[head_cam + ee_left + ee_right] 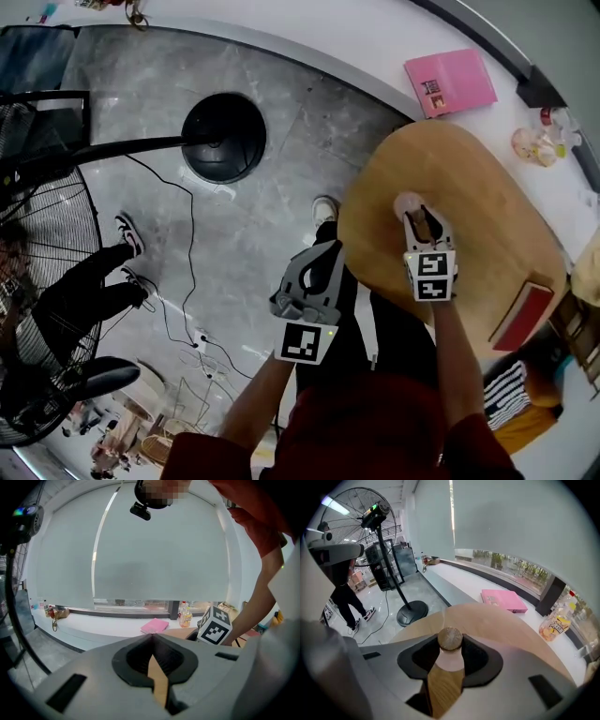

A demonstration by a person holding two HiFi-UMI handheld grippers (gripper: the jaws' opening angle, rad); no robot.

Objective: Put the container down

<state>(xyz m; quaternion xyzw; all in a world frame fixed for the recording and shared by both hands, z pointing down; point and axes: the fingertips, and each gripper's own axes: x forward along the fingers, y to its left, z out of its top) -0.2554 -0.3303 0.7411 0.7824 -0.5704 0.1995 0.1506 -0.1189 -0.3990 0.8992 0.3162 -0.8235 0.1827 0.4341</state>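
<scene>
The job is nearing its end but is not finished. The right claw (pixel 419 216) is clamping the container (pixel 409 203) between its two pads, with the jaws standing partly apart at the width of the container's body. It is holding the container upright over the middle of the table (pixel 478 187). From the right gripper view the container (pixel 450 644) is sitting squarely in the claw's mouth with wood grain directly beneath it. Whether its base is already touching the tabletop is hard to tell from either angle. What is left, as I judge it, is seating the base flat, spreading the jaws and drawing the claw clear without tipping the container.

The left claw (pixel 328 253) is carrying nothing. Its jaws are meeting at the tips, and it is hanging just off the table's near edge, over the floor (pixel 244 234).

The container is looking small and cylindrical, with a pale pinkish matte body and a flat round cap of speckled brownish gold. The table is showing a smooth, light wooden top with a rounded outline. Both claws are showing moulded grey shells with dark ribbed pads inside. The floor is gleaming like polished grey stone. A red book (pixel 521 314) is lying near the table's far edge, and a pink book (pixel 450 82) is lying well away on the white ledge (pixel 356 37).
</scene>
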